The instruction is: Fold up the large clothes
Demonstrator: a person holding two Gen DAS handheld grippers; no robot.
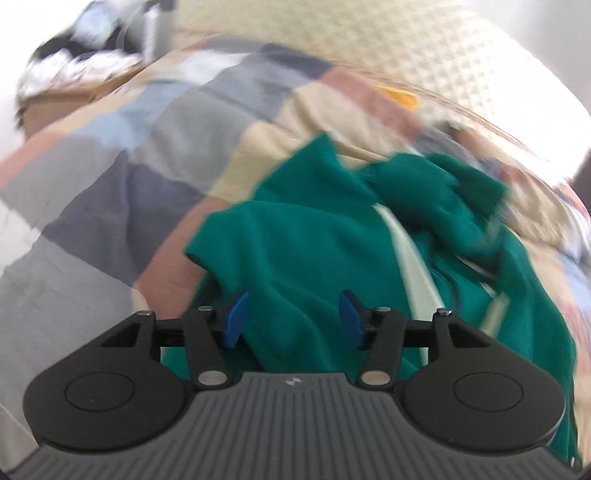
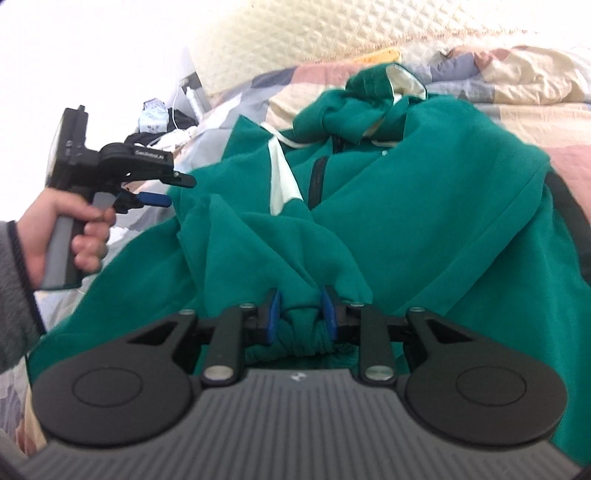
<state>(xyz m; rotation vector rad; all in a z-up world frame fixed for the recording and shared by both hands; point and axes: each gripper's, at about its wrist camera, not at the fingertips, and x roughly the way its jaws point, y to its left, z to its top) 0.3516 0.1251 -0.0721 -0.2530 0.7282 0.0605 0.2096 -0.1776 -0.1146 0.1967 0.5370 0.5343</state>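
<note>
A large green hooded garment [image 1: 295,251] with white trim lies crumpled on the bed. In the left wrist view my left gripper [image 1: 293,306] hangs over its near left part. The blue pads stand well apart and press on nothing. In the right wrist view the garment [image 2: 424,221] spreads wide, with its hood bunched at the far end. My right gripper [image 2: 301,317] is shut on a gathered, elastic-edged piece of the green cloth. The left gripper [image 2: 166,195] shows at the garment's left edge, held by a hand [image 2: 74,236].
A patchwork quilt [image 1: 147,147] of grey, pink, blue and cream covers the bed. A cream quilted headboard [image 2: 314,29] rises behind it. Something yellow [image 2: 384,55] lies by the headboard. Cluttered items and cables [image 2: 159,118] sit beside the bed at the far left.
</note>
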